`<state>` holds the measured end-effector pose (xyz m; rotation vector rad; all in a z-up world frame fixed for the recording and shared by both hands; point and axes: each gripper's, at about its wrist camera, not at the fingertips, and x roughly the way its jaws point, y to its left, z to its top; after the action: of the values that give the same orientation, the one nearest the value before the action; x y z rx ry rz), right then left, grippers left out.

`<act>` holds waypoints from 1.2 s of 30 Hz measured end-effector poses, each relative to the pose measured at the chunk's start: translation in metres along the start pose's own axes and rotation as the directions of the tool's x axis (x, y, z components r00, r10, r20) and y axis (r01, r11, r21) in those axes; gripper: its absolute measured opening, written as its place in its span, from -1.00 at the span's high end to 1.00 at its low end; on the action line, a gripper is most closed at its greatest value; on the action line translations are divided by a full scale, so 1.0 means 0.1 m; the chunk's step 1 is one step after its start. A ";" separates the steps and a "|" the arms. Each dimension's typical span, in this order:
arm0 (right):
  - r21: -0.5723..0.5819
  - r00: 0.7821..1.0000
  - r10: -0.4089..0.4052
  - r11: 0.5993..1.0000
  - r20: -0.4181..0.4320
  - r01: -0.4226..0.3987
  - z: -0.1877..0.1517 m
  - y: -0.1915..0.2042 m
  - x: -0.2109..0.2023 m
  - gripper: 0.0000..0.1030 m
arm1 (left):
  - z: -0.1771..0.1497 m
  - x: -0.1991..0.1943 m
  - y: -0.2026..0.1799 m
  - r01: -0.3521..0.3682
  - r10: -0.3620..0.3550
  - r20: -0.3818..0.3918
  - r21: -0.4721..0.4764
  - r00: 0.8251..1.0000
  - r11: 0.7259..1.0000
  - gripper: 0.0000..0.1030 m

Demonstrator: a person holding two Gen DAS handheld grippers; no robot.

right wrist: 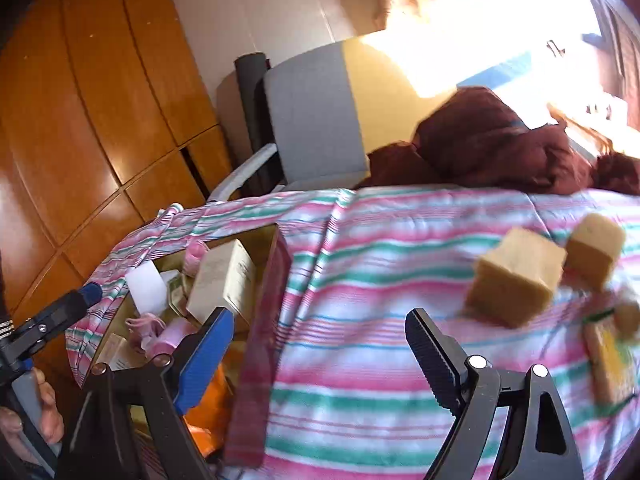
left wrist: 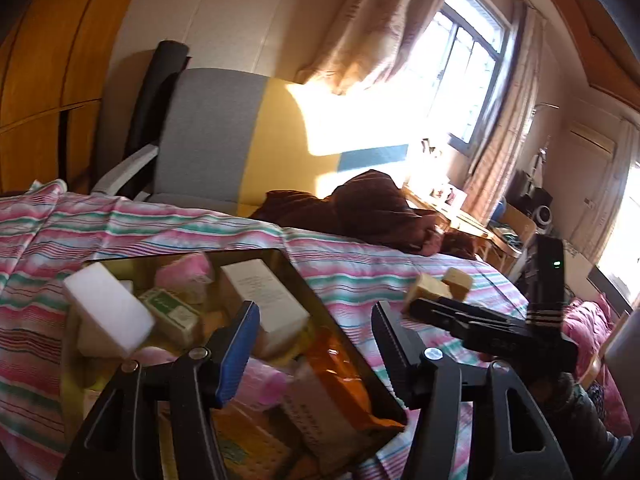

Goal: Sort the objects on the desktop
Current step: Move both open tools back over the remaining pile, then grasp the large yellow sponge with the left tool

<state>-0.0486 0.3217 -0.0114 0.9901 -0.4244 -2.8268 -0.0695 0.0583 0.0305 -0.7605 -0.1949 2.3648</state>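
**Both grippers empty over a striped bedspread, box to the left, blocks to the right**

The left gripper (left wrist: 316, 344) hangs over the box (left wrist: 352, 344) with its ribbed fingers apart, one faced in blue, the other black, nothing between them. The right gripper (right wrist: 320, 356) is likewise spread wide and empty, above the cloth just right of the box wall. In the left view the right gripper shows as a black bar reaching toward the blocks.

The box is a shallow, dark-walled tray with glossy sides, crowded: a white foam block (left wrist: 108, 312), smooth and rectangular, leans at its near left; beside it a small green-printed carton (left wrist: 172, 312); a tall cream carton (left wrist: 268, 300) with fine print lies tilted in the middle; something pink and fuzzy (left wrist: 188, 268) sits at the back; a crinkled orange packet (left wrist: 340, 380) lies at the near right.

On the bedspread (right wrist: 360, 280), soft cotton striped pink, green and white, two tan sponge-like cubes (right wrist: 516, 280) (right wrist: 594, 252) lie just beside each other, well apart from the box. A flat yellow-printed pack (right wrist: 608, 360) lies near them, blurred.

Farther back a crumpled dark brown quilt (left wrist: 372, 208), then a grey and yellow headboard (left wrist: 240, 136), glossy wood wardrobe doors (right wrist: 80, 120), curtains and a sunlit window (left wrist: 468, 64).
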 end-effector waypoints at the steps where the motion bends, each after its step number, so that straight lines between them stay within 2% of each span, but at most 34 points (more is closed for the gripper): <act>1: 0.021 1.000 0.003 1.000 -0.003 -0.003 -0.09 -0.13 -0.06 -0.85 | -0.04 0.02 -0.14 0.037 -0.037 -0.010 0.021 0.999 0.999 -0.16; 3: 0.061 1.000 0.008 0.998 -0.007 -0.007 -0.25 -0.38 -0.20 -1.00 | -0.13 0.09 -0.42 0.104 -0.102 -0.040 0.057 0.994 0.993 -0.16; 5: 0.082 1.000 -0.015 0.997 0.002 0.015 -0.39 -0.60 -0.35 -1.00 | -0.24 0.21 -0.69 0.155 -0.146 -0.092 0.094 0.985 0.983 -0.16; 9: 0.096 0.980 -0.192 0.978 0.057 0.187 -0.57 -1.01 -0.68 -1.00 | -0.48 0.52 -1.16 0.225 -0.192 -0.207 0.152 0.959 0.962 -0.16; 13: 0.172 0.950 -0.297 0.945 0.100 0.278 -0.68 -1.42 -0.89 -1.00 | -0.68 0.84 -1.45 0.248 -0.197 -0.299 0.145 0.934 0.958 -0.16; 16: 0.230 0.928 -0.349 0.921 0.127 0.315 -0.76 -1.64 -0.96 -1.00 | -0.73 1.04 -1.55 0.232 -0.175 -0.336 0.138 0.925 0.963 -0.16; 18: 0.263 0.924 -0.354 0.914 0.145 0.309 -0.82 -1.75 -0.99 -1.00 | -0.73 1.16 -1.57 0.219 -0.161 -0.351 0.132 0.922 0.967 -0.16; 21: 0.310 0.940 -0.302 0.919 0.159 0.243 -0.86 -1.86 -1.00 -1.00 | -0.68 1.34 -1.61 0.181 -0.123 -0.356 0.134 0.927 0.974 -0.16; 26: 0.398 0.955 -0.237 0.905 0.181 0.149 -0.92 -2.02 -1.00 -1.00 | -0.51 1.65 -1.69 0.126 -0.066 -0.338 0.159 0.939 0.979 -0.21; 28: 0.404 0.955 -0.221 0.906 0.198 0.126 -0.93 -2.03 -1.01 -1.00 | -0.42 1.80 -1.76 0.119 -0.056 -0.334 0.169 0.941 0.978 -0.49; 30: 0.399 0.956 -0.210 0.910 0.207 0.114 -0.93 -2.03 -1.00 -1.00 | -0.33 1.94 -1.84 0.108 -0.041 -0.323 0.192 0.946 0.975 -0.65; 33: 0.393 0.959 -0.198 0.914 0.205 0.104 -0.93 -2.02 -0.98 -1.00 | -0.23 2.17 -1.95 0.082 -0.004 -0.306 0.240 0.952 0.967 -0.65; 36: 0.391 0.959 -0.194 0.915 0.208 0.100 -0.94 -2.02 -0.98 -1.00 | -0.17 2.39 -1.99 0.058 0.030 -0.312 0.269 0.949 0.961 -0.65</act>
<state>0.0829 0.5130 -0.0838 0.7527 -0.9945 -3.0876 -0.1043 0.3613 -0.0329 -0.9762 0.2595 2.1577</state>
